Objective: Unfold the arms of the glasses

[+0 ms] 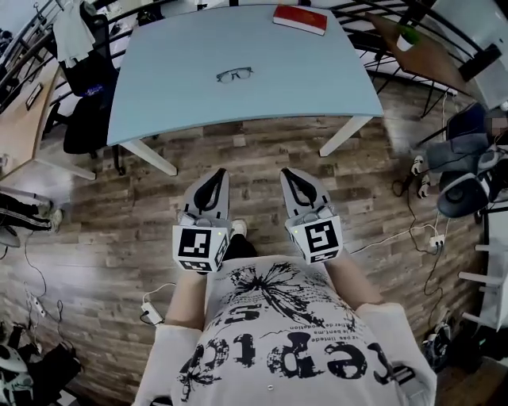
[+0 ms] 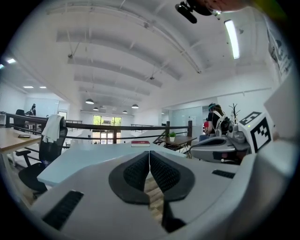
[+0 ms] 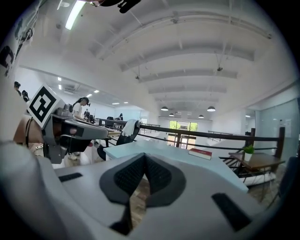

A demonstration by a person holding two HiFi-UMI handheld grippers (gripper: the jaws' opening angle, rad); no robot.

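Both closed, empty — left tongs [image 1: 220, 172], right tongs [image 1: 286, 171], glasses [image 1: 235, 74] only in head view

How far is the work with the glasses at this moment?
Nothing looks done: the glasses lie untouched on the table. In hand: nothing; the left gripper and right gripper are shut, empty, short of the table. Remaining: reaching, gripping, unfolding the arms.

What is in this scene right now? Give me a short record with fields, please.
table: light blue, ahead of the person
glasses: on the table, near its middle; arms too small to tell
book: red, at the table's far edge
left hand-held gripper: shut, empty, short of the table
right hand-held gripper: shut, empty, beside the left one
floor: wood planks
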